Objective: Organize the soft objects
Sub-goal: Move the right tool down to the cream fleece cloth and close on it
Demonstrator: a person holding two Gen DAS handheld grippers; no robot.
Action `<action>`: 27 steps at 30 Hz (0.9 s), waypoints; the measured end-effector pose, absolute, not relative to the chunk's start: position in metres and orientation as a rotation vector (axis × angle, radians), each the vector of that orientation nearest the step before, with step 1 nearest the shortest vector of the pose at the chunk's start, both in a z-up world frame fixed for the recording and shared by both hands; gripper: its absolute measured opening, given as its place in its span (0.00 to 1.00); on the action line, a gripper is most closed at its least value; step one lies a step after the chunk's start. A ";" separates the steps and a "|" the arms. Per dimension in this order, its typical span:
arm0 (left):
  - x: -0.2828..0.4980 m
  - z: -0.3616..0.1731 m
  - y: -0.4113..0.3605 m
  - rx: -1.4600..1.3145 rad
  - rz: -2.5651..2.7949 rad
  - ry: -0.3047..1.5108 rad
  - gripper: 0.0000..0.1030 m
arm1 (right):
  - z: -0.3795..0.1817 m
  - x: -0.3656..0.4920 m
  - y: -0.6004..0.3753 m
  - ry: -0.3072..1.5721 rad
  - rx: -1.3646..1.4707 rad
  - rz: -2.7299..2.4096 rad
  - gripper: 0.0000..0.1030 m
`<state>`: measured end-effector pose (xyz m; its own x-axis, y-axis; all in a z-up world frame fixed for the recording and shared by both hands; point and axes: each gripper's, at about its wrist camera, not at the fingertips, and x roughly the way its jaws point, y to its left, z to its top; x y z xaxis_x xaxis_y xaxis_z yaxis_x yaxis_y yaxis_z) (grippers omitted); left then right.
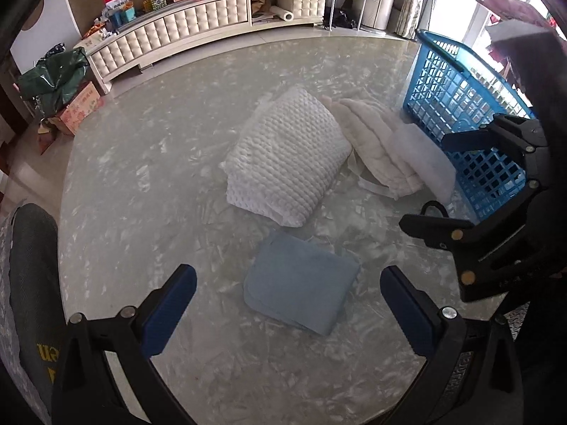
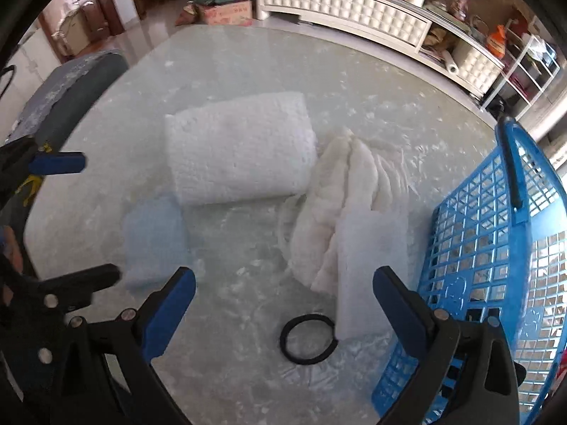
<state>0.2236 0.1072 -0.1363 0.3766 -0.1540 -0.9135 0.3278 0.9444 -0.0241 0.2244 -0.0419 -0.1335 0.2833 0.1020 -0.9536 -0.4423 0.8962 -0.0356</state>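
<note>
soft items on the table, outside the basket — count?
5: white knit blanket centre; quilted white pad beside it; flat white cloth by the blue basket; blue towel near; black hair tie. Basket contents unclear.

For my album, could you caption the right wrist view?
Open right gripper over hair tie, white cloths and blue basket.

I see a round marbled surface (image 1: 141, 163) carrying a white knitted blanket (image 1: 287, 156) mid-surface, a cream quilted cloth (image 1: 375, 145), a white pad (image 2: 368, 269), a blue folded cloth (image 1: 301, 290), a black hair tie (image 2: 307, 339) and a blue basket (image 2: 496, 265) at its right edge.
</note>
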 end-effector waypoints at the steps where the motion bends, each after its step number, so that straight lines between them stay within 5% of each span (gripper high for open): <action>1: 0.225 -0.138 0.108 0.171 -0.311 1.146 1.00 | -0.136 0.227 -0.044 1.239 -0.318 0.355 0.94; 20: 0.242 -0.169 0.138 0.088 -0.274 1.178 1.00 | -0.157 0.252 -0.057 1.211 -0.368 0.204 0.94; 27: 0.238 -0.168 0.142 0.075 -0.283 1.165 1.00 | -0.162 0.266 -0.061 1.246 -0.370 0.156 0.80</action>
<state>0.2383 0.1425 -0.1680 0.3640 -0.1811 -0.9136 0.2581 0.9621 -0.0879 0.2656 -0.0609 -0.1621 0.3183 -0.0844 -0.9442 -0.3141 0.9304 -0.1891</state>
